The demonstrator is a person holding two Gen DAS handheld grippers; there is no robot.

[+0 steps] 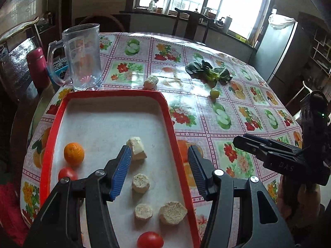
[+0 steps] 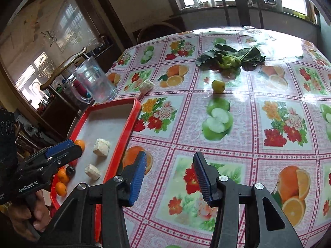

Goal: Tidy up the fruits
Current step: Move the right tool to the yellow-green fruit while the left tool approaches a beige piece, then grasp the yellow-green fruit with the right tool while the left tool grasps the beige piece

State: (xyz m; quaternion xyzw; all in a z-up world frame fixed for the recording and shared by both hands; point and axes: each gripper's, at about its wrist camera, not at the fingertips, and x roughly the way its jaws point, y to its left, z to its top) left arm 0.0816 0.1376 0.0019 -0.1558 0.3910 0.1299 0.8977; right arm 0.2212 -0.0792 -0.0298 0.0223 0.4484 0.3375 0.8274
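The left gripper (image 1: 159,155) hangs over the red tray (image 1: 53,128) with jaws spread and nothing between them; the tray holds an orange (image 1: 73,154), tomatoes (image 1: 150,240) and pale cut chunks (image 1: 140,183) — possibly root vegetable, hard to say. The right gripper (image 2: 169,169) is likewise parted and empty above the tablecloth (image 2: 244,124); a small green fruit (image 2: 218,85) lies on the cloth, near leafy greens (image 2: 229,59) and well apart from the tray.

Clear jug (image 1: 82,57), leafy greens (image 1: 209,71), possibly a pink flask (image 1: 37,66).
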